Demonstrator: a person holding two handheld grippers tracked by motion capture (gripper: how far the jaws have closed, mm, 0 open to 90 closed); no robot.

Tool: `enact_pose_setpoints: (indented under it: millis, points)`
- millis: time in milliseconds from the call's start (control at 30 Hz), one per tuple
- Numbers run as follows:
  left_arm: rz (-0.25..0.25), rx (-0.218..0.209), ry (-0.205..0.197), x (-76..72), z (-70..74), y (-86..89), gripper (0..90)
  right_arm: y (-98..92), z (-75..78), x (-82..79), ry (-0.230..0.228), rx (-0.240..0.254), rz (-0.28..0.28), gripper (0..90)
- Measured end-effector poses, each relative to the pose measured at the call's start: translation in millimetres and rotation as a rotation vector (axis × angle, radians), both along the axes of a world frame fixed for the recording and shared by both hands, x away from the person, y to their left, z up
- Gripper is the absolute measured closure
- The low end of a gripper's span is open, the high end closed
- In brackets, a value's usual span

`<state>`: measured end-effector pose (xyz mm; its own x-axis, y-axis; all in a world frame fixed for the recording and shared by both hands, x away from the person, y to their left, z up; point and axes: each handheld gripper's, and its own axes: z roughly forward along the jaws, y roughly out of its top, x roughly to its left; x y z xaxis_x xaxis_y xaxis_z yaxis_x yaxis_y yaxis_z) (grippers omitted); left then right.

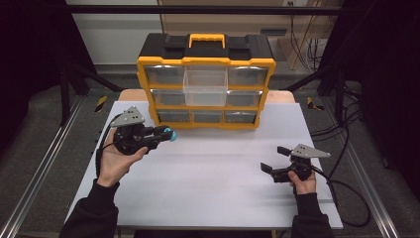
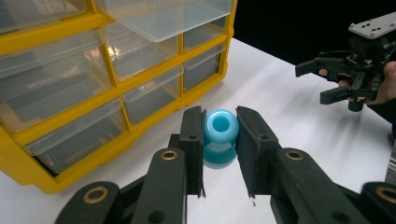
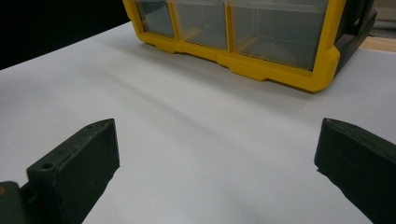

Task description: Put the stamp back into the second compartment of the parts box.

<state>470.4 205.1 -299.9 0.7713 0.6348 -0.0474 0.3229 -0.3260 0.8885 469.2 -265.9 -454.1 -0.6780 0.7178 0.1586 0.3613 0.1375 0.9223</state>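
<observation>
White table (image 1: 213,168): left hand-held gripper (image 2: 220,140) clamps blue spool (image 2: 220,135), bore facing camera; right hand-held gripper (image 3: 215,158) spread.

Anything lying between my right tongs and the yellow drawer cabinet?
No. Bare white table between the right tongs and the yellow drawer cabinet, per the right gripper view.

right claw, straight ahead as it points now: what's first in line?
Bare white table at first, then probably the bottom drawer row of the yellow organizer, dead ahead in the right gripper view. The right claw is open and empty; the depth between is unclear.
</observation>
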Motion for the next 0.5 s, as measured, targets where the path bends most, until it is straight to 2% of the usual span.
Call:
enact_pose_setpoints:
  millis: [500]
  points:
    - [-0.002, -0.004, -0.021, 3.2, 21.0, -0.2, 72.3, 0.2, -0.2, 0.0, 0.001, 0.0, 0.001, 0.5]
